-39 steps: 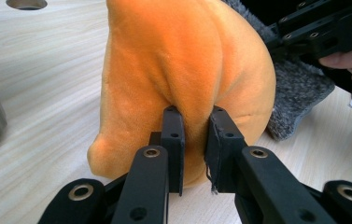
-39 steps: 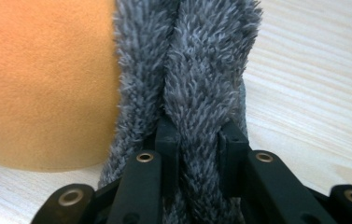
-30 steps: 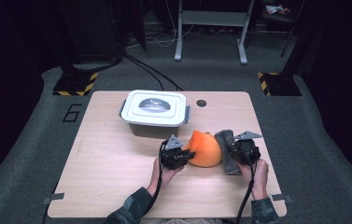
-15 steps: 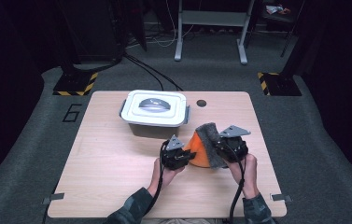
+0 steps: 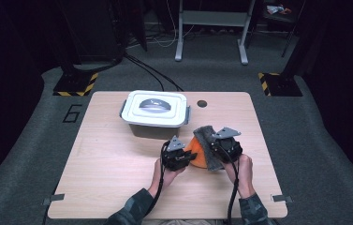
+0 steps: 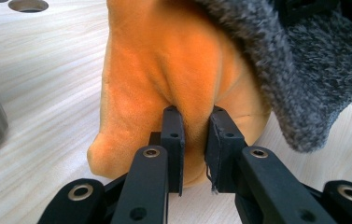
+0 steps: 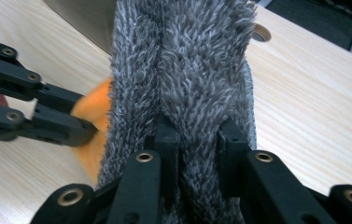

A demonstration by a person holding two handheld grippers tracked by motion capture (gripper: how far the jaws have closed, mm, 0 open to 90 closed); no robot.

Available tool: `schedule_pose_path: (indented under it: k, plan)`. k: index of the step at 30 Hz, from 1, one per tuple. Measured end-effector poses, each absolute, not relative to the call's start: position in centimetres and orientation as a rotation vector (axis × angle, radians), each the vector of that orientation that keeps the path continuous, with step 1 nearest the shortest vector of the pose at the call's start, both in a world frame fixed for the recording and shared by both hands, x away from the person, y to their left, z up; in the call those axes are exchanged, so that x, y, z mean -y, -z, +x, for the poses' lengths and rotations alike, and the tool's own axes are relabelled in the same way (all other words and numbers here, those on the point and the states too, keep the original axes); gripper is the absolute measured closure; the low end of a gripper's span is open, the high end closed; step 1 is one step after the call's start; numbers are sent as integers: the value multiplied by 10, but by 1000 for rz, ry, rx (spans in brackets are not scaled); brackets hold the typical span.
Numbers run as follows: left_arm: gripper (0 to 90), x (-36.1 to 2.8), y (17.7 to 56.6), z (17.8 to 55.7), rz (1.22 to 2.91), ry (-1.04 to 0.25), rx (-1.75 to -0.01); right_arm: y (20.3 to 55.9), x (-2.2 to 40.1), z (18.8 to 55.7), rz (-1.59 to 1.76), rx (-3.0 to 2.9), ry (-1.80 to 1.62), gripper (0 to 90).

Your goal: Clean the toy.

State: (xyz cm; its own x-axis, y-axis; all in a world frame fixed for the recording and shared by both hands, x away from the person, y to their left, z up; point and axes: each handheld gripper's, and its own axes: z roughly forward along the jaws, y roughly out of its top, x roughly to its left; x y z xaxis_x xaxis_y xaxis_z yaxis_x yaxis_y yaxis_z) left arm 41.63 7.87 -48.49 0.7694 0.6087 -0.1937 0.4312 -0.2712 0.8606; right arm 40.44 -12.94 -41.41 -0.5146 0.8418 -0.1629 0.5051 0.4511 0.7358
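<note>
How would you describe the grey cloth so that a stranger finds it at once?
Start at the white box at the table's far edge, then come nearer and to the right. The grey cloth is draped over an orange cloth there. It alone is fuzzy and dark, pinched by the right gripper.

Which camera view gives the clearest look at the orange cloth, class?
The left gripper view: the orange cloth fills the middle, pinched in a fold by the left tool. The high view shows a small orange patch between both tools, partly under the grey cloth. The right gripper view shows an orange sliver beside the grey cloth.
</note>
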Motion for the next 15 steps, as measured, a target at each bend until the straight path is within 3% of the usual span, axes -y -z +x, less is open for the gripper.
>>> schedule_pose_path:
  k: [15]
  plan:
    - [783, -78, 485, 417, 1905, -211, -791, 448, 176, 412, 1328, -2155, -775, 745]
